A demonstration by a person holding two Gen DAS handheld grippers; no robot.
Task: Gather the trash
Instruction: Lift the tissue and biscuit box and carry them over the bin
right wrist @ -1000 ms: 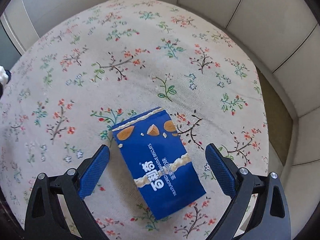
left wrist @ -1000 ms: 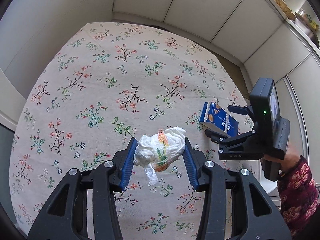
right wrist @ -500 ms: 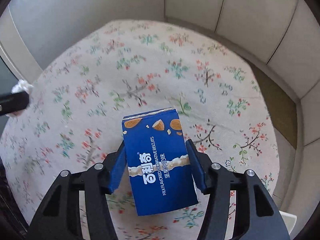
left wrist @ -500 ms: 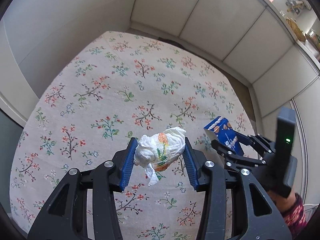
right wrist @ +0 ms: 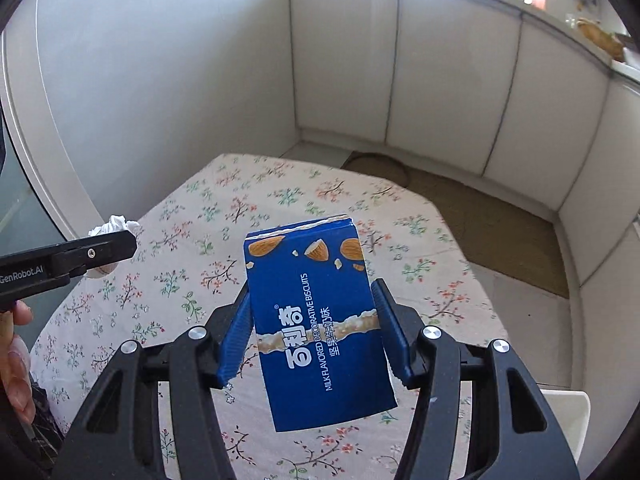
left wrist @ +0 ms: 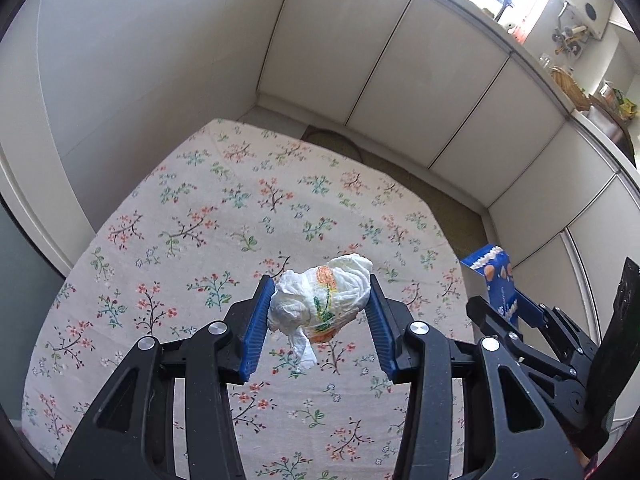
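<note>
My left gripper (left wrist: 320,300) is shut on a crumpled white tissue (left wrist: 324,300) with orange and green print, held well above the floral tablecloth (left wrist: 192,248). My right gripper (right wrist: 314,312) is shut on a blue biscuit box (right wrist: 316,320), lifted off the table and tilted. In the left wrist view the box (left wrist: 494,276) and right gripper (left wrist: 520,320) show at the right edge. In the right wrist view the left gripper (right wrist: 80,256) shows at the left with a bit of tissue (right wrist: 114,224) above it.
White cabinet panels (left wrist: 420,80) and a wall surround the table. A brown floor mat (right wrist: 480,220) lies beyond the table's far edge. A countertop with clutter (left wrist: 580,92) runs at upper right. A white object (right wrist: 568,420) sits at lower right.
My right gripper closed on the biscuit box and lifted it off the table. Both grippers have risen and tilted up, so more wall and cabinets show.
</note>
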